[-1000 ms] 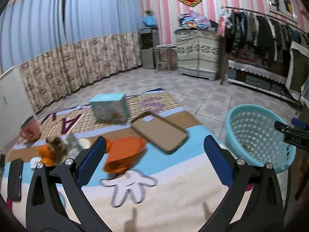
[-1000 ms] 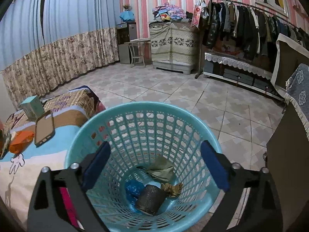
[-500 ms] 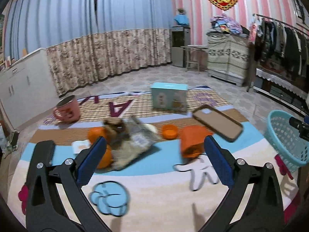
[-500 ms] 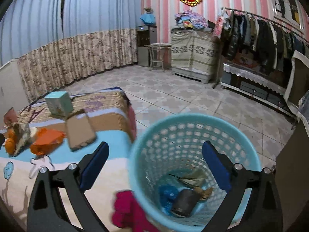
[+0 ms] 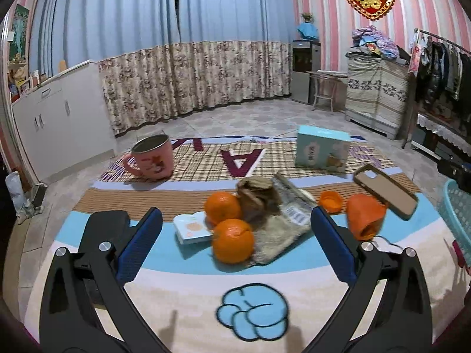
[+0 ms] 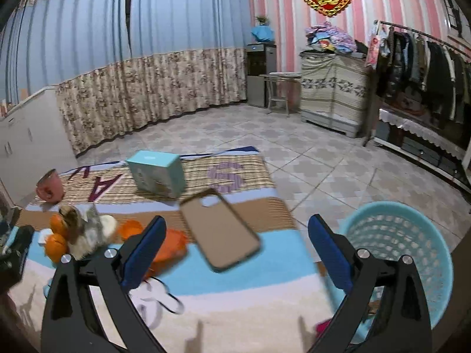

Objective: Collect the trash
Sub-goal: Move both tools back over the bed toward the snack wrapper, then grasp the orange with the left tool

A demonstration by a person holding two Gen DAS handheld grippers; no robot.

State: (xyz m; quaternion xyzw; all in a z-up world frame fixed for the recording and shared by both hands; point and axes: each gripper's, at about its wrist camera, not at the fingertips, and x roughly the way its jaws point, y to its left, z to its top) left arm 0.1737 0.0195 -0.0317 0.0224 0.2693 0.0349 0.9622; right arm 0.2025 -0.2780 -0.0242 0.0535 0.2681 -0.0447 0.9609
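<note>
Both grippers, left gripper & right gripper, gaped wide w/ nothing held. Crinkly wrapper lay on mat beside oranges (prob. light, floppy, slippery); pinch its free edge.

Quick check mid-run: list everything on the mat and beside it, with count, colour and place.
oranges: 2, orange, mat centre
crumpled wrappers: brown and clear, touching the oranges
small card box: 1, white, left of the oranges
mug: 1, pink, far left
box: 1, teal, far right
phone case: 1, tan, right
orange cup: 1, on its side
orange lid: 1
basket: 1, teal, off the mat's right edge
left gripper: open
right gripper: open
</note>
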